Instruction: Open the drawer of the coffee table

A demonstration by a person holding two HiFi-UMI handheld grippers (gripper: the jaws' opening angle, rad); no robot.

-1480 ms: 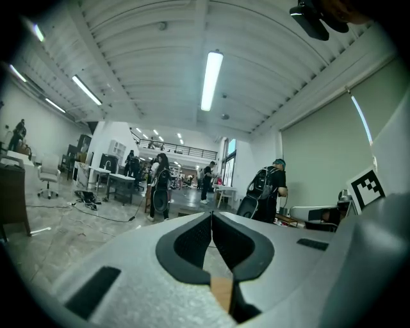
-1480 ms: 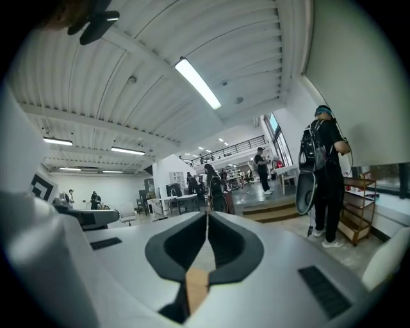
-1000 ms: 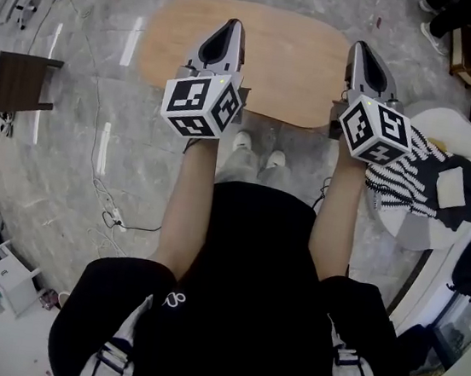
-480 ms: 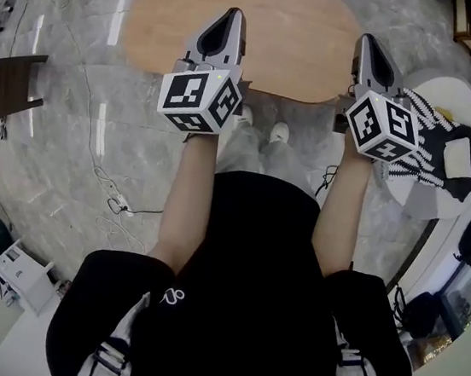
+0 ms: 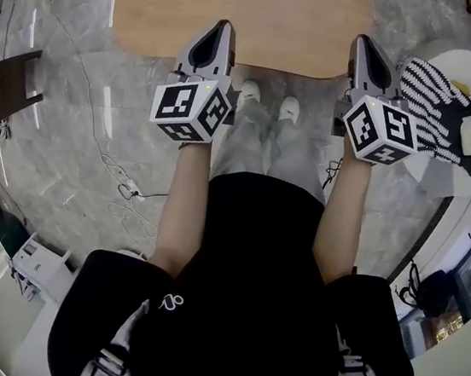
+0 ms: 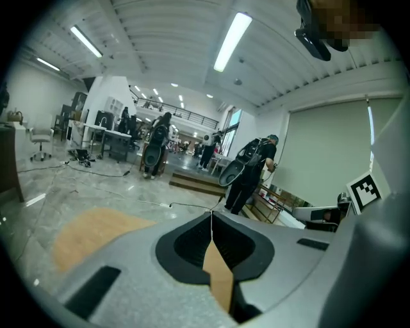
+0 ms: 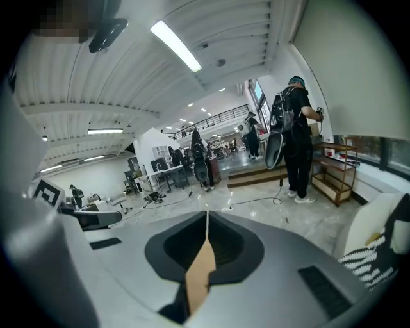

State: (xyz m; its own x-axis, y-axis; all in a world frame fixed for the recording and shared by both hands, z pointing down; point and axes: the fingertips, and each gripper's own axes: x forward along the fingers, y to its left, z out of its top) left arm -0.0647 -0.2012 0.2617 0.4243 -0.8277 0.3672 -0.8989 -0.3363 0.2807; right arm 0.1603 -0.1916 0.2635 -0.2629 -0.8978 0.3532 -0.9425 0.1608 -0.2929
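Grey shiny stone floor (image 5: 52, 142) fills the room, and a black cable (image 5: 124, 185) lies on it. From the head view we look down on the coffee table (image 5: 241, 12). It is long and rounded, with a light wood top, and it stands just ahead of our white shoes (image 5: 268, 101). We see only its top, so its drawer is hidden from us. Well to the left stands a small dark wood table (image 5: 3, 88). On the right is a round white stool (image 5: 433, 176) with a black and white striped cloth (image 5: 429, 88) on it.

We hold the left gripper (image 5: 225, 27) over the near edge of the coffee table. We hold the right gripper (image 5: 361, 41) by the table's right end. Both have their jaws pressed together with nothing between them.

Only the gripper views show the far room. We see a white ceiling with long lights (image 6: 234, 38) and people with big backpacks (image 6: 253, 170). The left gripper view also shows the wood top low on its left. The right gripper view shows a wooden shelf (image 7: 336, 166) by the wall and the striped cloth at its right edge.
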